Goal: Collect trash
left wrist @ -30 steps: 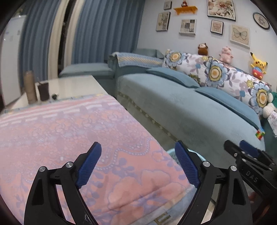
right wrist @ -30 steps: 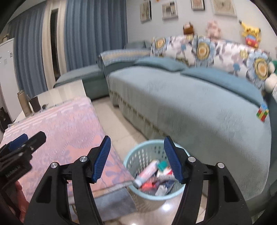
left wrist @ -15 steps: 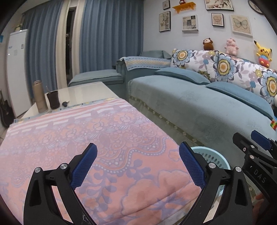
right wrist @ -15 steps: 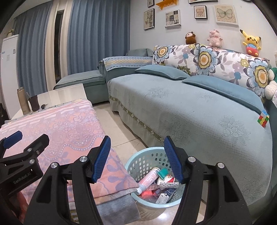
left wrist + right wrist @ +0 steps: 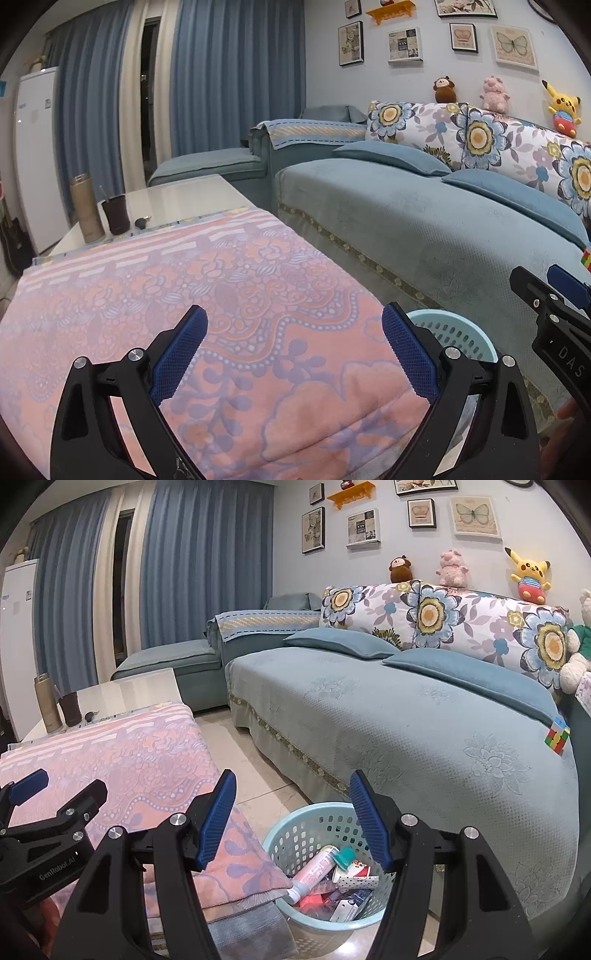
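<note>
A light blue perforated basket (image 5: 295,834) stands on the floor between the table and the sofa; its rim also shows in the left wrist view (image 5: 458,328). It holds a white tube (image 5: 314,871), a small box (image 5: 354,880) and other wrappers. My right gripper (image 5: 291,801) is open and empty, raised above the basket's near-left side. My left gripper (image 5: 293,336) is open and empty, above the pink patterned cloth (image 5: 184,295) that covers the table.
A tan flask (image 5: 86,208), a dark cup (image 5: 116,214) and keys (image 5: 142,221) stand at the table's far end. A blue-covered sofa (image 5: 406,720) with floral cushions runs along the right. A colour cube (image 5: 557,736) lies on the sofa.
Both grippers have risen and tilted up, so more of the room and wall shows. Both stay open and empty. The basket has not moved.
</note>
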Demonstrator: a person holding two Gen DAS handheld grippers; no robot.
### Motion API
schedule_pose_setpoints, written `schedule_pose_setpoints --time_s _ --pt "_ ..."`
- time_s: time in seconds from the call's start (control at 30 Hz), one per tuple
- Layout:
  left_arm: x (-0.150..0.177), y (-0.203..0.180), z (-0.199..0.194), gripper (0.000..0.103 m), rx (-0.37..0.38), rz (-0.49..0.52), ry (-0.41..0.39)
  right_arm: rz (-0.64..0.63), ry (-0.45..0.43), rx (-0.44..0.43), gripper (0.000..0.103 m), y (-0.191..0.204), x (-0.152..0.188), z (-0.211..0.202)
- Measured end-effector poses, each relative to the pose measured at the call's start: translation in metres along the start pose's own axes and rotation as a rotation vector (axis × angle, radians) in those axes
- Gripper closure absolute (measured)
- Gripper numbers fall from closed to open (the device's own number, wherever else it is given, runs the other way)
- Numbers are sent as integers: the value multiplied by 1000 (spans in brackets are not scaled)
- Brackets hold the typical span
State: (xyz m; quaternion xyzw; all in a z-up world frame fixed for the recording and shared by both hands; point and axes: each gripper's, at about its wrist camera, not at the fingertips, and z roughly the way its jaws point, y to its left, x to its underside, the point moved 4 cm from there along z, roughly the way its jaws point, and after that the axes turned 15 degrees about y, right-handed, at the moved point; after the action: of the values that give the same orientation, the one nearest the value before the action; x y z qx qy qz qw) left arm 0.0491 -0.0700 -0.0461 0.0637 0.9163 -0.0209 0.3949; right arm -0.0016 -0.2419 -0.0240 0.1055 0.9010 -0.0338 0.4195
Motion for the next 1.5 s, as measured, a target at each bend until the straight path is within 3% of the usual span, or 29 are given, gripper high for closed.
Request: schedule_pose_setpoints --time_s 1.5 --pt "-1 4 -1 8 5 -6 -6 7 3 5 39 0 1 0"
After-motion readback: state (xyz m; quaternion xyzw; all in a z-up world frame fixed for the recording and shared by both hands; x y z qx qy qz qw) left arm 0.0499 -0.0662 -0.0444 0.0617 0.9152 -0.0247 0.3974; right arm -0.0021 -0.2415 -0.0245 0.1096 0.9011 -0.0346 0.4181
